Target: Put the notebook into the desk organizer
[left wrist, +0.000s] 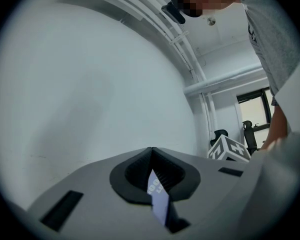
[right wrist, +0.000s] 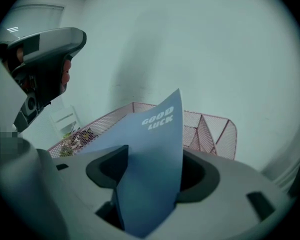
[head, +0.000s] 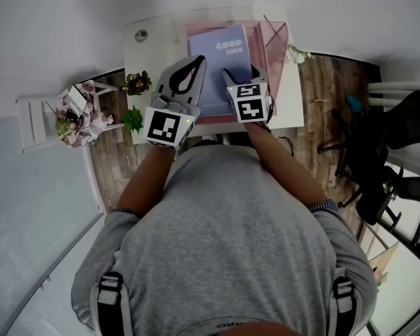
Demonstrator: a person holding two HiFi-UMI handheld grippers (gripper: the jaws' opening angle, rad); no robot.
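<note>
Right gripper view, closest in: the right gripper [right wrist: 155,181] has its jaws well apart. The blue notebook [right wrist: 157,134] rises between them with its cover slanting up, and neither pad clearly presses it (no real hold on this side, by my reading). In the left gripper view, the left gripper [left wrist: 151,153] has its jaws pinched together on a thin sliver of that same notebook, so this side carries it. That makes sense: one clamp steadies the edge while the other only brackets the cover.

Beyond the cover sits the pink mesh desk organizer [right wrist: 210,131], on the white desk [head: 154,44] by the wall. From the head view the notebook lies within the organizer's pink outline, but both grippers cover its near edge. Whether it is seated inside or only leaning at the rim, I cannot tell. The compartments are hard to make out.
</note>
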